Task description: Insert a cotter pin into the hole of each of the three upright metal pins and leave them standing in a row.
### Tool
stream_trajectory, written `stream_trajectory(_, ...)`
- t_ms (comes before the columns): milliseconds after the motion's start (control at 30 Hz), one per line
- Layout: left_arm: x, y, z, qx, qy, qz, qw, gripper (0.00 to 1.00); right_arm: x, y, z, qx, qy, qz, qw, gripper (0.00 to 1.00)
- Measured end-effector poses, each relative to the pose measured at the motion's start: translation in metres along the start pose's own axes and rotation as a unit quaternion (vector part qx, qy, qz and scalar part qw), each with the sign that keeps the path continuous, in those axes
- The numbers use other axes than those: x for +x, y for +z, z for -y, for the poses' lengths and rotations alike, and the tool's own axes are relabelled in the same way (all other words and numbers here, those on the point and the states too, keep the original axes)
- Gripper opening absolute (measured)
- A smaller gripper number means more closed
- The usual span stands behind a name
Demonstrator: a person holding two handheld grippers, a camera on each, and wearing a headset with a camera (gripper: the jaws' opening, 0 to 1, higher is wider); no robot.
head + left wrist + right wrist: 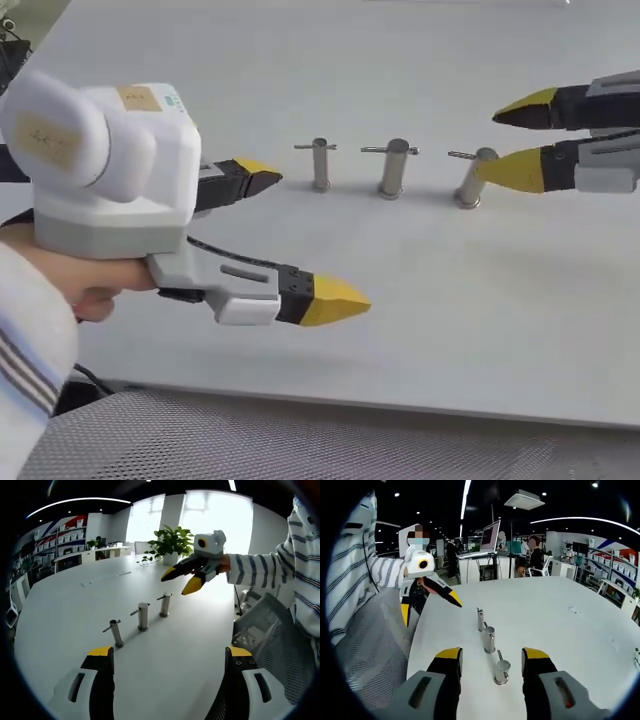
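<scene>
Three pins stand in one row on the table. All places below are given from the middle pin.

**Head view**
- The left pin and right pin flank the middle pin, each well apart from it. That spacing looks meant to let a jaw reach any one alone.
- The right pin seems to lean a little.
- A cotter lies crosswise through the head of the middle pin, and the other two pins carry one likewise. By this showing the inserting looks done.
- The left gripper is left of and nearer than the middle pin. Its jaws are spread and hold nothing. It is probably held back so as not to knock the row.
- The right gripper is right of the middle pin, at the right pin. Its jaws are apart and grip nothing. I cannot tell whether the lower tip touches the pin.

**Left gripper view**
- Its own jaws are wide and bare, short of the row.
- The row recedes beyond them, and the right gripper hovers past the far end.

**Right gripper view**
- Its own jaws straddle the right pin without closing on it, likely to true or check it.
- The middle pin stands beyond.
</scene>
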State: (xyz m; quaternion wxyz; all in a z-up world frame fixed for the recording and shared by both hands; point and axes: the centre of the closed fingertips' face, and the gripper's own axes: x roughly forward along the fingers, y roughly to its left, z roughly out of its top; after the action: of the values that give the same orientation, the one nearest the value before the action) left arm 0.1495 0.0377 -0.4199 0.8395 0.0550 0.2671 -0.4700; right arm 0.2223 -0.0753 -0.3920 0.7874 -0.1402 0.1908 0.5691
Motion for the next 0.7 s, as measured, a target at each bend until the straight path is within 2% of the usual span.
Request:
stream_trajectory(67, -0.001, 0.002, -0.001, -0.003, 0.001, 0.006, 1.0000, 0.91, -0.002, 0.005, -0.006, 0.006, -0.001, 0.011, 0.9999, 0.54)
stream_trajectory(233, -0.007, 0.007, -0.003, -0.011, 0.008, 0.022, 0.9997, 0.91, -0.009, 0.012, -0.021, 0.021, -0.010, 0.025, 0.9994, 0.59)
stream_trajectory(433, -0.015, 0.011, -0.004, -0.010, 0.015, 0.033, 0.9993, 0.92, -0.016, 0.007, -0.035, 0.032, -0.022, 0.027, 0.9989, 0.68)
stream_trajectory(533, -0.020, 0.014, -0.003, -0.011, 0.016, 0.041, 0.9989, 0.92, -0.020, 0.006, -0.043, 0.035, -0.029, 0.027, 0.9986, 0.76)
stream_trajectory(600, -0.024, 0.014, -0.004, -0.010, 0.020, 0.042, 0.9989, 0.92, -0.021, 0.004, -0.044, 0.043, -0.041, 0.024, 0.9979, 0.85)
stream_trajectory(633, -0.025, 0.014, -0.004, -0.008, 0.021, 0.041, 0.9989, 0.92, -0.022, 0.001, -0.040, 0.054, -0.061, 0.017, 0.9965, 0.89)
stream_trajectory(700, -0.028, 0.013, -0.004, -0.004, 0.023, 0.039, 0.9990, 0.93, -0.023, -0.003, -0.039, 0.051, -0.076, 0.007, 0.9957, 0.89)
